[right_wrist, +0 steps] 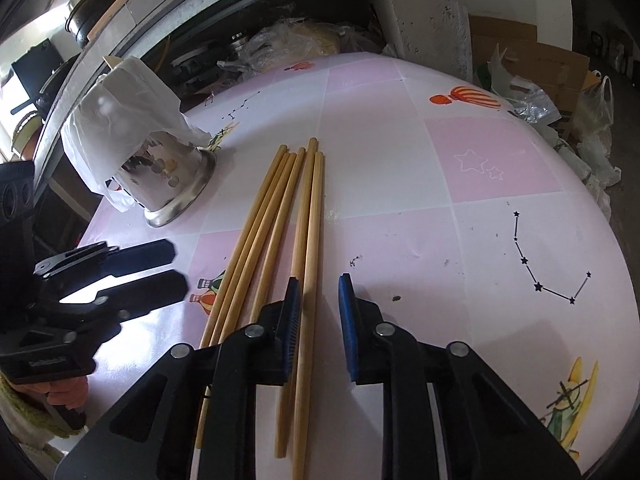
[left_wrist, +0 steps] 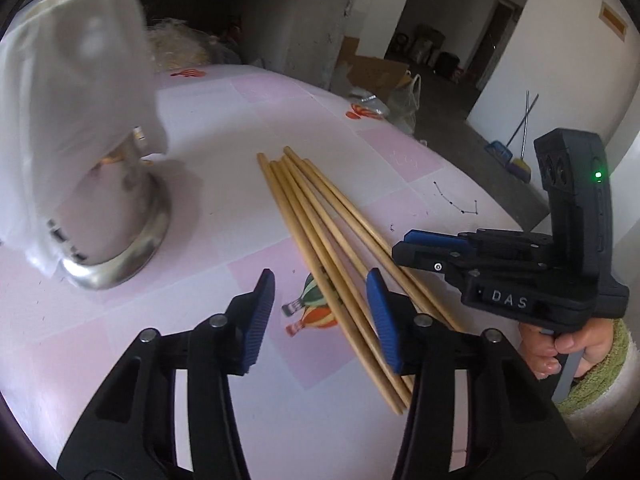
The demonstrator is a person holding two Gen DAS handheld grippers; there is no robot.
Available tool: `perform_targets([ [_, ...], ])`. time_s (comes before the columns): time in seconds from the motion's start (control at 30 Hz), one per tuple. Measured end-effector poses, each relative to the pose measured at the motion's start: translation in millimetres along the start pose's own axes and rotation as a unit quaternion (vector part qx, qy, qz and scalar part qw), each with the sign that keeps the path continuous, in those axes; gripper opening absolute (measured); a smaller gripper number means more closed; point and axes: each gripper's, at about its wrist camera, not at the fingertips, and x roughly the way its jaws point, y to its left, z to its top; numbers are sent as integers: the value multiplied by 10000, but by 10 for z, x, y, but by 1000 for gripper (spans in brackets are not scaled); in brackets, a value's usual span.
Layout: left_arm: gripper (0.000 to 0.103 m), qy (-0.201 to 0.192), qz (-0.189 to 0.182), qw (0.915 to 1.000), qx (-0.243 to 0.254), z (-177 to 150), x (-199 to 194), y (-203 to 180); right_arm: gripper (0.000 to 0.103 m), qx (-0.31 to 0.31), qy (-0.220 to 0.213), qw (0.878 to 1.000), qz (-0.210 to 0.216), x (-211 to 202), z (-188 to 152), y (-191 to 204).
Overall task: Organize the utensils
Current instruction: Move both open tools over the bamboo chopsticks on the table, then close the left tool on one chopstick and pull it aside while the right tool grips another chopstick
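We see five long wooden chopsticks [right_wrist: 280,240] lying side by side on the pink and white bench [right_wrist: 400,160]. A shiny metal holder [right_wrist: 172,184] with a white plastic bag [right_wrist: 120,120] over its top stands near them, a little way off to one side. Our right hand-held gripper [right_wrist: 319,324] points down over the near ends of the sticks. Its blue pads are apart, with one stick in the gap, and they do not press on it. Our left hand-held gripper [left_wrist: 320,320] is also down low over the sticks. Its blue pads are wide apart and hold nothing. A hand [left_wrist: 568,350] holds the right gripper's handle.
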Motion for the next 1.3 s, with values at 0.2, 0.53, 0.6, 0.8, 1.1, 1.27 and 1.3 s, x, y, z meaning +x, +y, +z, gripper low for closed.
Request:
perform_targets([
  [0.2,26,150,76,9998,57,76,232,-26,16,-19,0,10000,65,46,43,-26],
  [0.53,15,308,241,9992,-54,124,357,67,15,82,10,9999,112,60,63,-61],
  [0.6,15,327,282,9991,-29,128,361,63,14,101,7,9999,90,58,59,-63],
  [0.8,15,372,355,9987,-53,163,374,61,14,134,65,9999,43,70,82,-51],
  [1.1,7,434,577,9972,-189,110,316,94,14,202,112,9997,-2,81,96,-39],
  [1.27,5,448,644,9964,-313,34,227,165,9,316,169,9994,17,68,74,-60],
  [1.3,5,449,650,9963,-346,11,202,180,9,339,180,9993,21,65,69,-63],
])
